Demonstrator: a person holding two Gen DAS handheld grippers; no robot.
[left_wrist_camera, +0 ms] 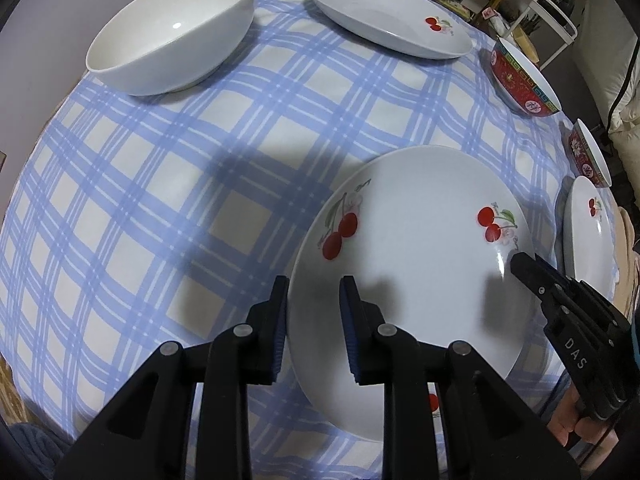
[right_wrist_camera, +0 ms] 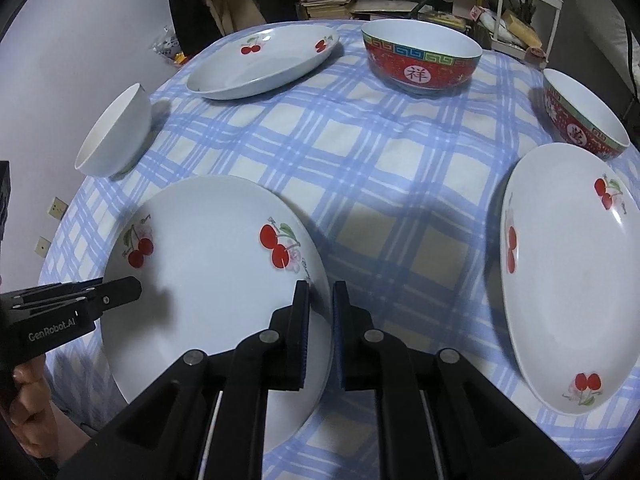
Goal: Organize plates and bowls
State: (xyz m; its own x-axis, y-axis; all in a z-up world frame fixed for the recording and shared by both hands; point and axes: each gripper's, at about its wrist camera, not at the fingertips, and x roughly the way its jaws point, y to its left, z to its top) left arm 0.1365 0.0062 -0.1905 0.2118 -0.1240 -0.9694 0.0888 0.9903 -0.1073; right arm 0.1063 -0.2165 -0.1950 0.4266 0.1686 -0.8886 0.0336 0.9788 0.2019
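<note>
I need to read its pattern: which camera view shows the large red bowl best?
The right wrist view: the large red bowl faces the camera whole, its side pattern clear. The left wrist view shows it small, distorted, near the right edge.

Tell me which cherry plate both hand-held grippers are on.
The near cherry plate: the left hand-held gripper and right hand-held gripper straddle opposite rims. The other two cherry plates sit untouched.

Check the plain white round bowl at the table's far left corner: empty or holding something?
Empty. The left wrist view looks into the plain white round bowl and shows only bare glossy interior with a light glint; it stands upright on the blue checked tablecloth.
</note>
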